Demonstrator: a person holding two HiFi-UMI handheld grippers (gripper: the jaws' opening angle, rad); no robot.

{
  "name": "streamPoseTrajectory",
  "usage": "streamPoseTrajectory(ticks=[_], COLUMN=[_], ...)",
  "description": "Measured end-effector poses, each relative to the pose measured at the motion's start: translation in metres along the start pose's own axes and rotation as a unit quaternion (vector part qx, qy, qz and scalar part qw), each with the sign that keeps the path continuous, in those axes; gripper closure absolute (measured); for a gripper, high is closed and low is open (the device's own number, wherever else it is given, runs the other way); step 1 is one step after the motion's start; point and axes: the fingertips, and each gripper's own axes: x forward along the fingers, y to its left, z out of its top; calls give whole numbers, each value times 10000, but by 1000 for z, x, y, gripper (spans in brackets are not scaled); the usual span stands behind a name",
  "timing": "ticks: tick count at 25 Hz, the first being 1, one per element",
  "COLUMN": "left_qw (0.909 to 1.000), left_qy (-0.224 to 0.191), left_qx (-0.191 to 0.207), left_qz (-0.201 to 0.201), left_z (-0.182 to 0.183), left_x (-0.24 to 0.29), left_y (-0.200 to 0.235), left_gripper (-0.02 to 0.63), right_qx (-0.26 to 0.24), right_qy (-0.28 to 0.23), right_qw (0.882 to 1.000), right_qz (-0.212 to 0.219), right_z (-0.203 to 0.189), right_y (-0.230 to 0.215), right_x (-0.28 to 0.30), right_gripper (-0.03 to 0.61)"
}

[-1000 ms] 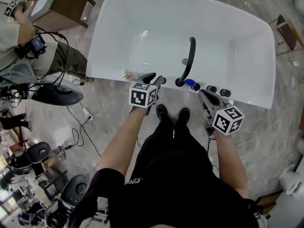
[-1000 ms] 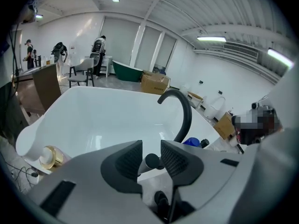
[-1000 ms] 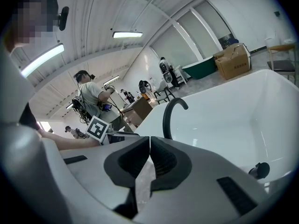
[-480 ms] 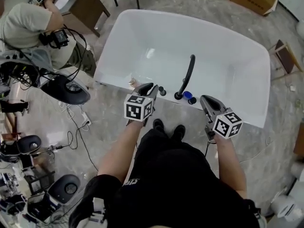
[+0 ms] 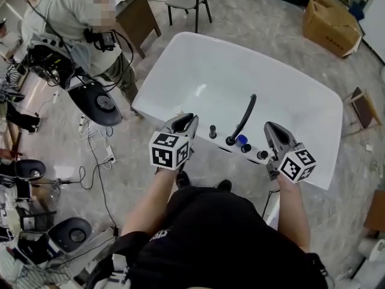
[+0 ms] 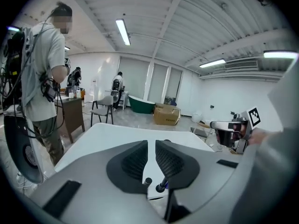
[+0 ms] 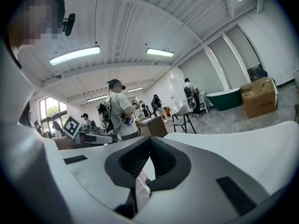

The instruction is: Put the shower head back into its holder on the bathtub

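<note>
1 white bathtub, 1 green bathtub, 1 cardboard box and 2 tools.

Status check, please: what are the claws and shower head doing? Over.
Left claw a crack open, right claw shut, both empty. Shower head not in either; black fittings on bathtub rim. Nothing blocking the rim.

Looks along the right gripper, jaws pressed together at the tips with nothing between them. Takes in the white bathtub just beyond, its rim spreading to the right. Farther back, catches a person laden with cabled gear, a chair, a green tub and a cardboard box, all under long ceiling lights.
</note>
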Motion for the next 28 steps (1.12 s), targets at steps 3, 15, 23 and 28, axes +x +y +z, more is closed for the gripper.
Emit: streamPoseTrajectory(ticks=[3, 15, 23, 28], left_qw=[9998, 9927, 9804, 9802], left_qy=[-163, -1014, -1610, -1708], left_qx=[106, 658, 1112, 993], left_qz=[8, 16, 222, 143], left_z=[24, 97, 136, 150], left_x=[-20, -82, -110, -114], left_y=[8, 70, 89, 91], left_gripper=[554, 561, 568, 568], right_qx=[-84, -1136, -1492, -1879], right_qy=[-225, -1255, -1773, -1498], right_qw=[9997, 9848, 9714, 9698], right_qz=[-48, -382, -518, -417], right_z=[27, 106, 140, 135], right_y=[5, 84, 131, 159], right_x=[-1, 14, 33, 48], right_gripper=[563, 566, 566, 566])
